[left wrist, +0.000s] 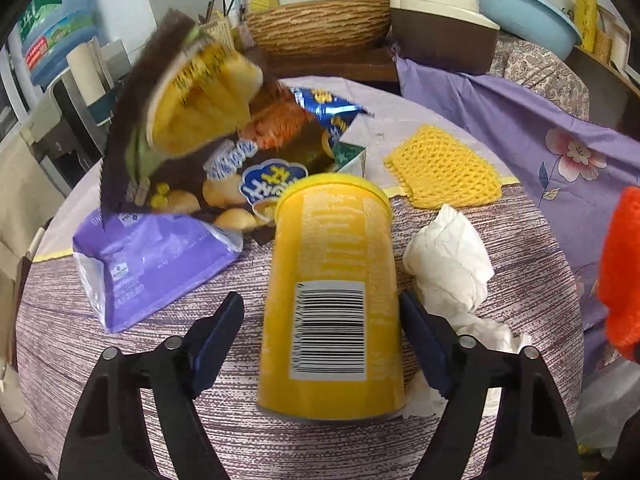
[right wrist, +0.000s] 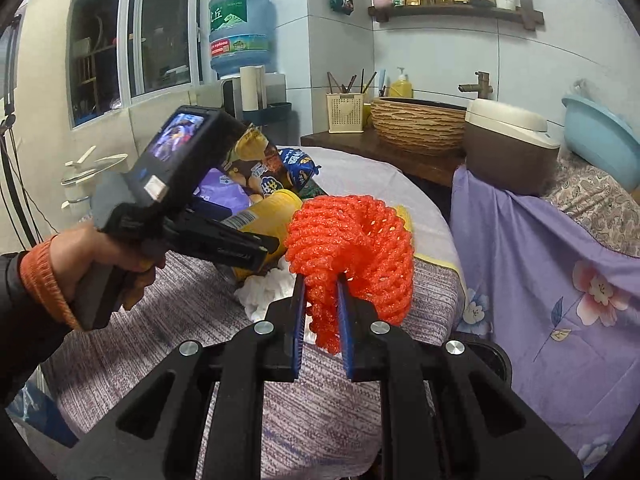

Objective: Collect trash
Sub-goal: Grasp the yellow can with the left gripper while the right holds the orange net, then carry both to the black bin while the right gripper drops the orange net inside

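Observation:
A yellow can (left wrist: 332, 280) lies on the cloth-covered round table (left wrist: 280, 440), barcode up and lid end away from me. My left gripper (left wrist: 320, 300) straddles it, open: the right pad is against the can's side, while the left pad (left wrist: 218, 340) stands a little off. In the right wrist view a hand holds that gripper (right wrist: 240, 240) over the can (right wrist: 268, 212). My right gripper (right wrist: 320, 280) is shut on an orange foam net (right wrist: 360, 240), held above the table's edge. Crumpled white tissue (left wrist: 448, 260) lies right of the can.
Behind the can are a blurred dark snack bag (left wrist: 192, 128), a purple tissue pack (left wrist: 152, 264), a blue packet (left wrist: 324, 108) and a yellow foam net (left wrist: 444, 168). A purple flowered cloth (left wrist: 520, 128) hangs on the right. A wicker basin (left wrist: 320, 24) and a brown container (left wrist: 440, 36) stand behind.

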